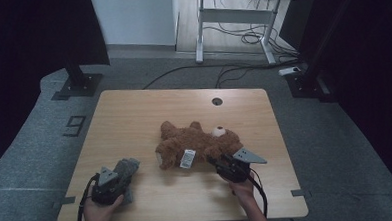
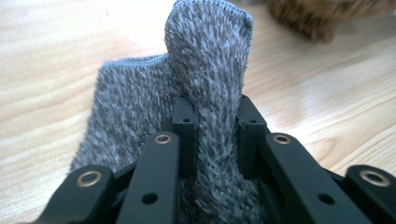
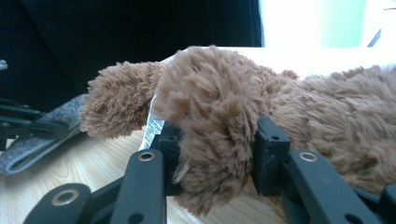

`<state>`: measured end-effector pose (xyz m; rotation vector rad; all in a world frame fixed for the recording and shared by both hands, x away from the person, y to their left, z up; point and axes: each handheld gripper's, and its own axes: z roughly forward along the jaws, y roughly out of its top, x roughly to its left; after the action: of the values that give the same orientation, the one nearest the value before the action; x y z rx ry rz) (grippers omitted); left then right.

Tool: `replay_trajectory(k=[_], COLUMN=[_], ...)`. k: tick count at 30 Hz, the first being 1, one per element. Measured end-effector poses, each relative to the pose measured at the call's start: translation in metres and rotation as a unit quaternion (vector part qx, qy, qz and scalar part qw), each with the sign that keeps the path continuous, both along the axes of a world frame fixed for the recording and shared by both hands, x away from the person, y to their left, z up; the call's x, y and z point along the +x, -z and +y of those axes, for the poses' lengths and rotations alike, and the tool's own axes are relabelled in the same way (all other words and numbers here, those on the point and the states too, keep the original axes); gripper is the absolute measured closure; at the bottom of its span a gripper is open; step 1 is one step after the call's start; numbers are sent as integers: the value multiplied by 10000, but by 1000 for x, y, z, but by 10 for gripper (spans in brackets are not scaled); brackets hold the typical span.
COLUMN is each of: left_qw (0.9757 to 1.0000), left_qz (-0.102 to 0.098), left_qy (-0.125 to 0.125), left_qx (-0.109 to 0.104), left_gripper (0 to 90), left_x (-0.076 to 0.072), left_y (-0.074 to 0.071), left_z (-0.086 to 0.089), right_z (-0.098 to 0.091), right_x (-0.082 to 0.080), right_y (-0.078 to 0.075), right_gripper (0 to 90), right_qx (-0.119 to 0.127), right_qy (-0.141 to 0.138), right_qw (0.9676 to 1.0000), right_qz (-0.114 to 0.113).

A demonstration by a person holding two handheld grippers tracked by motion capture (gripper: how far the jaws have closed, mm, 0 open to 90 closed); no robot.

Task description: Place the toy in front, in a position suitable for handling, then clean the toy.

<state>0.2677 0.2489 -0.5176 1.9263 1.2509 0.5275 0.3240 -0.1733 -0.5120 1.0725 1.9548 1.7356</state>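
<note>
A brown teddy bear (image 1: 195, 143) lies on the wooden table (image 1: 134, 113), a white label (image 1: 187, 158) on its near side. My right gripper (image 1: 217, 162) is shut on one of the bear's limbs (image 3: 215, 116), its jaws pressing the fur from both sides, with the label (image 3: 152, 126) just to the left. At the front left lies a grey fuzzy sock-like cloth (image 1: 127, 168). My left gripper (image 1: 120, 178) is shut on it, a raised fold of the grey cloth (image 2: 210, 70) pinched between the jaws. The right gripper view also catches the cloth (image 3: 46, 135) and the left gripper (image 3: 18, 121) farther off.
A round cable hole (image 1: 217, 101) sits near the table's far edge. Behind the table are a white desk frame (image 1: 240, 13), floor cables (image 1: 222, 69) and two black stand bases (image 1: 78, 85). The far left of the tabletop is bare wood.
</note>
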Motion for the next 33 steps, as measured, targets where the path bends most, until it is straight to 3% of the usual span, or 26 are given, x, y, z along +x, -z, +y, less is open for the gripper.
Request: replay_trajectory(k=[1, 3, 7, 11, 19, 24, 25, 26, 27, 30, 31, 32, 33], left_qw=[10000, 9995, 9988, 9966, 9948, 9911, 9911, 9896, 9896, 9868, 9868, 9855, 9826], left_qz=[0, -171, -326, -490, -575, -659, -659, -663, -663, -763, -763, -792, -754], left_qy=[0, 37, 70, 186, 487, 795, 795, 954, 954, 1223, 1223, 1317, 1498], left_qx=[0, -259, -364, -634, -690, -835, -835, -842, -842, -736, -736, -723, -797], left_gripper=[746, 747, 748, 747, 746, 746, 746, 746, 746, 746, 746, 746, 745], left_x=[0, -3, -7, -11, -7, 6, 6, 11, 11, 22, 22, 25, 33], left_y=[0, -6, -13, -24, -43, -62, -62, -67, -67, -79, -79, -82, -86], left_z=[0, 1, 1, -2, -21, -53, -53, -67, -67, -104, -104, -116, -137], right_z=[0, 0, 0, 0, 0, 0, -1, -1, -1, -1, -1, -1, -1], right_x=[0, 0, 0, -1, 0, 0, 0, 0, 0, 1, 1, 1, 0], right_y=[0, 0, 1, 2, 2, 4, 4, 4, 4, 4, 4, 4, 4], right_gripper=[628, 628, 626, 625, 625, 627, 627, 627, 627, 631, 631, 632, 634], right_qx=[0, -13, -7, -30, -36, -37, -34, -34, -34, -22, -22, -17, -9], right_qy=[0, 1, 2, 3, 7, 0, -1, -2, -2, 1, 1, 2, 3], right_qw=[10000, 10000, 10000, 10000, 10000, 10000, 10000, 10000, 10000, 10000, 10000, 10000, 10000], right_qz=[0, -6, 3, 6, 11, 9, 14, 17, 17, 24, 24, 28, 32])
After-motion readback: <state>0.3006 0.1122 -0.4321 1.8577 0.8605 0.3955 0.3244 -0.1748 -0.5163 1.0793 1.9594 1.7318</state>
